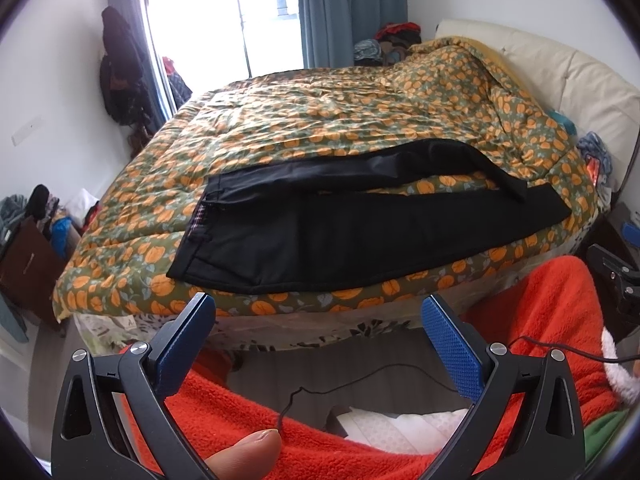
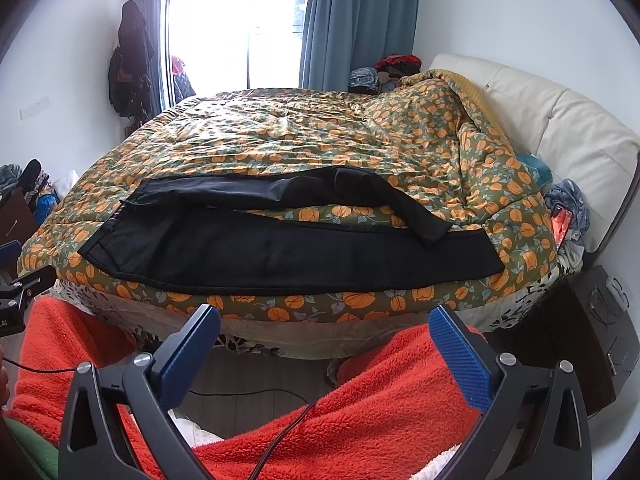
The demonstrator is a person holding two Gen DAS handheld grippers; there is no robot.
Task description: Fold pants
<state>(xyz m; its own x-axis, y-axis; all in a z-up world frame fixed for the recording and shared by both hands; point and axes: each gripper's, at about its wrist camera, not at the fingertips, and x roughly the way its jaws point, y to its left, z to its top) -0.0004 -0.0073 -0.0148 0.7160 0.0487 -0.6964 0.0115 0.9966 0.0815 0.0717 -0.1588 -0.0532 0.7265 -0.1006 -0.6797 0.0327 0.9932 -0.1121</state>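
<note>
We hold left gripper point(image 1: 318, 322) and right gripper point(image 2: 324, 334) short of bed edge, fingers wide apart, empty. Black pants point(image 1: 340, 232) lie unfolded along near side of floral quilt point(image 1: 320, 120), far leg crumpled.

My left gripper point(image 1: 316, 312) has matt black plastic arms with small shiny metal pivot pins, and its blue pads point(image 1: 450, 350) are ribbed – a fine, rough grid. My right gripper point(image 2: 326, 326) is made the same way. The pants point(image 1: 340, 216) are black cloth, smooth, with a faint sheen along the far leg. Under them the quilt point(image 1: 340, 120) is printed cotton-like cloth, puckered and slightly glossy in the window light. The headboard point(image 2: 560, 120) looks like smooth cream leather or vinyl. My sleeves point(image 2: 380, 400) are fuzzy red fleece – nubbly and matt.
</note>
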